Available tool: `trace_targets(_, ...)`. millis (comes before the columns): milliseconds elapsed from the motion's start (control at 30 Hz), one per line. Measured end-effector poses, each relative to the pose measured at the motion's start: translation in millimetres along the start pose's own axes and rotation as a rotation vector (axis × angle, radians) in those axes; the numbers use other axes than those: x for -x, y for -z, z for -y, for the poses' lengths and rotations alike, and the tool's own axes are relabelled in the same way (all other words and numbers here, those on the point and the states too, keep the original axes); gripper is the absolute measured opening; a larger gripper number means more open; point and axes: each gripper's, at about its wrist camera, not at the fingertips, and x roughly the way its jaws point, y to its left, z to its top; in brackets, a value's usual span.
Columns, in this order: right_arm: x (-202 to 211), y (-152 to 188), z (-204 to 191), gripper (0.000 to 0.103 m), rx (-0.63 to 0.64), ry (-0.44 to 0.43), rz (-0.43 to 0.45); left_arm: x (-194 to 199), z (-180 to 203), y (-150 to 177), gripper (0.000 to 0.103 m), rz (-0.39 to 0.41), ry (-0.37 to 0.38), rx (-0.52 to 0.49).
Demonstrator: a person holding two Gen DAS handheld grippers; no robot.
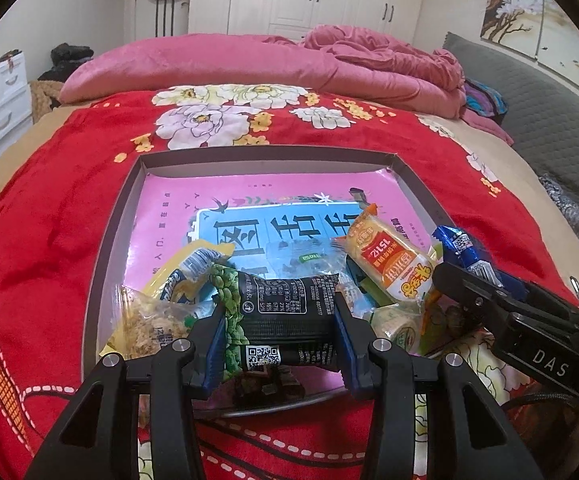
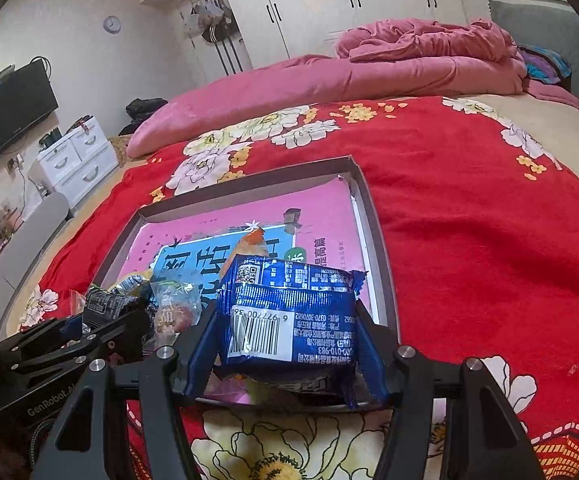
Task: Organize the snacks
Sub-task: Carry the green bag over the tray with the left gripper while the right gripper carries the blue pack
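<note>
Lower centre of each wrist view: we are clamping a black foil snack packet printed with green peas [image 1: 281, 320] in our left gripper [image 1: 280, 332] and a blue foil snack packet [image 2: 289, 316] in our right gripper [image 2: 289, 344], both above the near edge of the shallow grey cardboard tray with a pink printed floor [image 1: 113, 216].
</note>
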Motion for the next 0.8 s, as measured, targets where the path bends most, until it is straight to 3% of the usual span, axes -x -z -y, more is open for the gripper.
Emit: trace_targets(800,-0.1,-0.9,8.5,0.066,-0.063,0.009,-0.003,-5.8,-1.3,-2.0,0.05,-0.013,0.005,0.019)
